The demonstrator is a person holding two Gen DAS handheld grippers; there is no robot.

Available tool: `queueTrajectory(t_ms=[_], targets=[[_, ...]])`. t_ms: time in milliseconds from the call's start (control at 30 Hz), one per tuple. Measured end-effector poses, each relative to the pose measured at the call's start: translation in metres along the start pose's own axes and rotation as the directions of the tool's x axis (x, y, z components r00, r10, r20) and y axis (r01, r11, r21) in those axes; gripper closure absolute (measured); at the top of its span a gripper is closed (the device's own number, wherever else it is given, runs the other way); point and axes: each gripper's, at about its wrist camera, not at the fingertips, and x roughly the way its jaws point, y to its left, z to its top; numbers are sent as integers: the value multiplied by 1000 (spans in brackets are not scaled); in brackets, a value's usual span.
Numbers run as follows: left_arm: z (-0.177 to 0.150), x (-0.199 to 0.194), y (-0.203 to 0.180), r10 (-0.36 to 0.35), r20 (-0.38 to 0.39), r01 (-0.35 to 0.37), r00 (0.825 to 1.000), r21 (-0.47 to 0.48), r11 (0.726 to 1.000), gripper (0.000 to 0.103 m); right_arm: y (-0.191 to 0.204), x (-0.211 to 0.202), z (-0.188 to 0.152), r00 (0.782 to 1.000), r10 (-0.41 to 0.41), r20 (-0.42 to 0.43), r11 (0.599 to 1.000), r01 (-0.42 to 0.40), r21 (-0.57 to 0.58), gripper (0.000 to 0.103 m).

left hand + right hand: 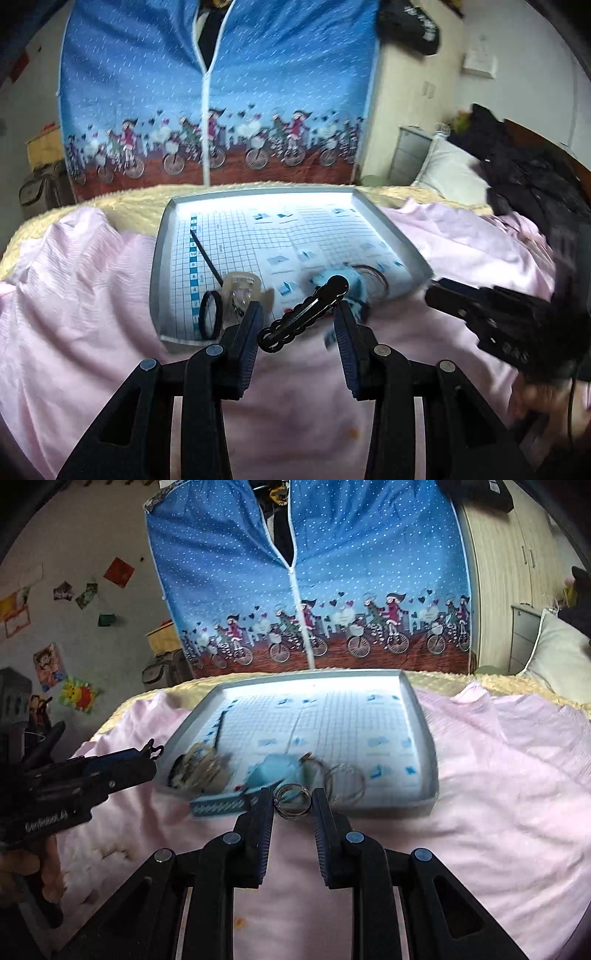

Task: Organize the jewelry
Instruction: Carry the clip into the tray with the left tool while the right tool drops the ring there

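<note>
Two pieces of jewelry sit right at the gripper tips. In the left wrist view a black scalloped hair clip (304, 314) lies slantwise between the fingers of the left gripper (299, 314); its rounded upper end touches the right finger tip, and I cannot tell whether the left finger touches it, so the jaws stand fairly wide with the clip between them. In the right wrist view a silver ring (293, 800) sits upright between the fingers of the right gripper (293, 801), both pads against its sides: a narrow hold on the ring.

Both items hang over the near edge of a grey tray (159, 266) lined with blue grid paper, which rests on pink bedding (74, 295). Inside the tray lie a black hair tie (210, 314), a clear plastic clip (242, 291), a thin black stick (207, 256), a light-blue blurred item (351, 284) and thin wire hoops (345, 779). Behind stands a blue fabric wardrobe (221, 92) printed with cyclists.
</note>
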Motion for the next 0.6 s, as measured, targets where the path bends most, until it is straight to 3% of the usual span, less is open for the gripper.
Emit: queueTrajectory(t_ms=[200, 300, 600], targets=[[15, 30, 15, 54, -85, -57, 995, -27, 998, 69, -25, 24, 4, 998, -54, -22, 999, 54, 0, 83], [13, 47, 23, 42, -118, -47, 992, -40, 998, 69, -35, 34, 2, 997, -69, -43, 998, 69, 12, 83], [3, 72, 23, 73, -152, -69, 986, 34, 997, 69, -42, 59, 0, 992, -95, -88, 995, 95, 2, 83]])
